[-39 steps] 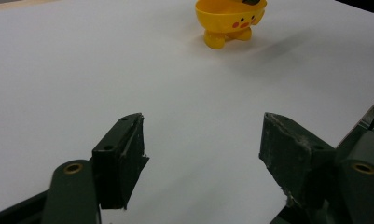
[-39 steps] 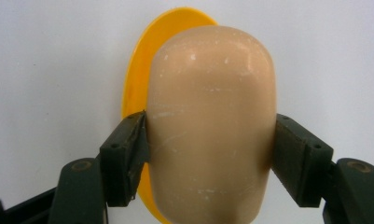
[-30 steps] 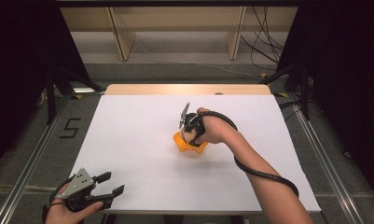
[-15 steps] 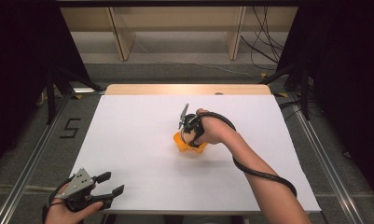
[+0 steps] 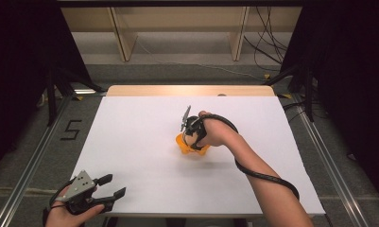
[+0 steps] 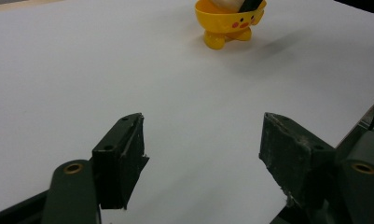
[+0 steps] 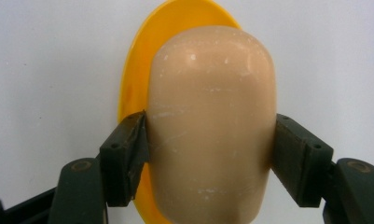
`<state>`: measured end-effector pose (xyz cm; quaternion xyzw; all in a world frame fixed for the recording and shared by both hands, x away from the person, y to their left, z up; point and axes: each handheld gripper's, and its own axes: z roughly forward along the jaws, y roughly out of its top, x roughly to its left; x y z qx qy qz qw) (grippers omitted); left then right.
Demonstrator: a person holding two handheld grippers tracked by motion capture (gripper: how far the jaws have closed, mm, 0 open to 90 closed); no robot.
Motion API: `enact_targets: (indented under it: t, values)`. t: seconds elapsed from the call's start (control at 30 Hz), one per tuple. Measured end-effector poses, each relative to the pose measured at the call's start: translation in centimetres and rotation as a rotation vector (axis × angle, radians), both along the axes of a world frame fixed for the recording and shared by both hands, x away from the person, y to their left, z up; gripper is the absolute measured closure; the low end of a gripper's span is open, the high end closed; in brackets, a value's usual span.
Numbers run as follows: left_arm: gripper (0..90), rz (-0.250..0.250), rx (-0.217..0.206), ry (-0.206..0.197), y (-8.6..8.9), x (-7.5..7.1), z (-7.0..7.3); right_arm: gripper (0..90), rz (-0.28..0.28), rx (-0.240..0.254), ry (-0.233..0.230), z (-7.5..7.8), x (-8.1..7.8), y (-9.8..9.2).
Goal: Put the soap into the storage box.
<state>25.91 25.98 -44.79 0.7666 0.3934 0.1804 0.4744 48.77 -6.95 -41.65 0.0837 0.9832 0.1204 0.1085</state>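
One yellow egg cup (image 5: 192, 144) mid-desk (image 5: 130, 142), one beige egg (image 7: 211, 126) in it, right gripper (image 5: 191, 135) pointing down with jaws clamping the egg, left gripper (image 5: 112, 187) level at near-left desk edge, jaws spread, empty.

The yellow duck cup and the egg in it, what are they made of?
The yellow duck cup looks like smooth, glossy moulded plastic, going by its even colour and soft shine. The egg is matte beige with pale scuffs and specks, so probably wood or hard plastic rather than real shell; the look leaves it open.
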Motion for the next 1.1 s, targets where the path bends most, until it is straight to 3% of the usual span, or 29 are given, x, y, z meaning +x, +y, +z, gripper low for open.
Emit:
enact_targets:
  t: [0.37,0.4,0.47,0.6,0.63,0.67,0.7,0.73,0.77,0.8,0.87,1.03,1.07,1.1]
  values:
    - [30.5,-0.003,-0.003,-0.004,0.0,0.0,0.0,33.8,-0.002,0.002,-0.003,-0.1,0.1,0.1]
    - [30.5,0.001,-0.004,0.002,0.0,0.0,0.0,33.7,-0.027,0.001,0.012,0.0,0.0,0.1]
    - [30.5,-0.005,0.004,-0.004,0.1,0.0,0.0,33.6,-0.002,0.003,0.007,0.0,0.2,0.1]
    - [30.5,-0.006,0.002,-0.005,0.0,0.0,0.0,32.6,-0.013,0.002,0.005,0.0,0.3,0.1]
    - [30.5,0.0,-0.002,0.0,0.0,0.0,0.0,34.3,-0.02,0.003,0.008,0.0,0.2,0.1]
    - [30.5,0.003,-0.009,0.002,-0.1,0.0,0.0,36.8,-0.069,0.0,0.028,0.1,-0.1,0.0]
    - [30.5,0.003,-0.009,0.002,-0.1,0.0,0.0,36.8,-0.069,0.0,0.028,0.1,-0.1,0.0]
    - [30.5,0.002,-0.007,-0.001,0.0,0.0,0.0,36.8,-0.106,0.027,0.047,0.3,-0.4,0.1]
    - [30.5,0.002,-0.007,-0.001,0.0,0.0,0.0,36.8,-0.106,0.027,0.047,0.3,-0.4,0.1]
    - [30.5,0.0,0.0,-0.003,0.0,0.0,0.0,36.7,-0.062,0.002,0.015,0.6,-0.1,0.0]
    - [30.5,-0.001,-0.001,-0.002,0.0,0.0,0.0,36.8,-0.099,0.018,0.034,0.7,-0.3,-0.2]
    - [30.5,0.001,-0.001,0.0,0.0,0.0,0.0,36.9,-0.083,0.026,0.024,1.2,-0.4,-0.7]
    - [30.5,0.001,-0.001,0.0,0.0,0.0,0.0,36.9,-0.115,0.029,0.024,1.3,-0.7,-0.8]
    - [30.5,0.001,-0.002,0.0,0.0,0.0,0.0,36.7,-0.077,0.03,0.008,1.4,-0.5,-1.0]
